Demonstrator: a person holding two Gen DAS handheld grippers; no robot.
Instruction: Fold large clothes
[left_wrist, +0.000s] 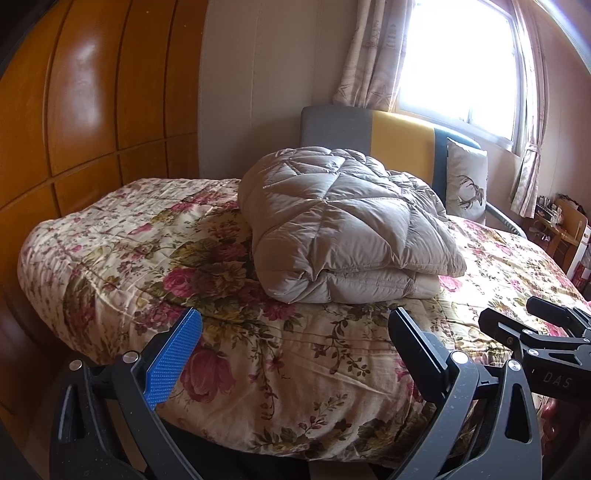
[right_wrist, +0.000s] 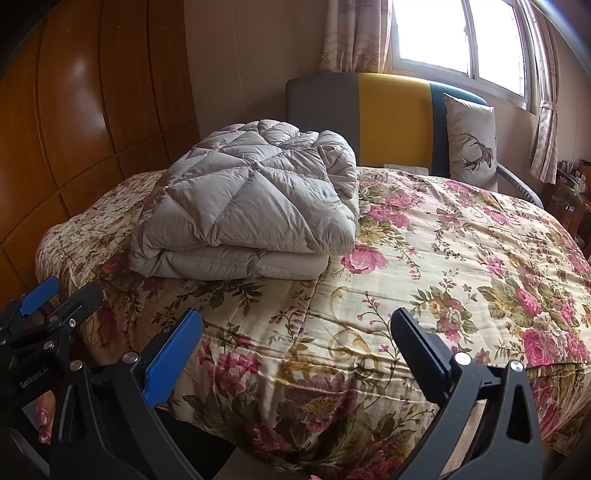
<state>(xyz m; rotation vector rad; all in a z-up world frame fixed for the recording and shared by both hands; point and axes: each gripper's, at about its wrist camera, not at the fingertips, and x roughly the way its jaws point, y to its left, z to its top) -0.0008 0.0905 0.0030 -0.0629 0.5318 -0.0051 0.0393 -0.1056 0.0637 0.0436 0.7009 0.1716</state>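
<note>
The grey quilted coat lies in a thick folded bundle on the bed, on its flowered cover, toward the wardrobe side and short of the headboard. Both tools are held back at the foot of the bed, clear of the coat: the left tool stands with its jaws wide apart and nothing between them, and the right tool is likewise spread and empty. The fold looks all but done, yet the bundle is not tidy. Its upper layer overhangs the lower ones, and a loose bunch of fabric sits at the end nearest the pillow. In my judgement the main risk is that puffy, slippery padding springs open once pressed or lifted, since the layers seem to rest on one another with nothing holding them. A grip on the top layer alone would likely peel it off the stack. A low approach could also catch the flowered cover together with the coat and drag both. The two tools sit near each other at the bed's edge, so a careless reach could knock them together.
</note>
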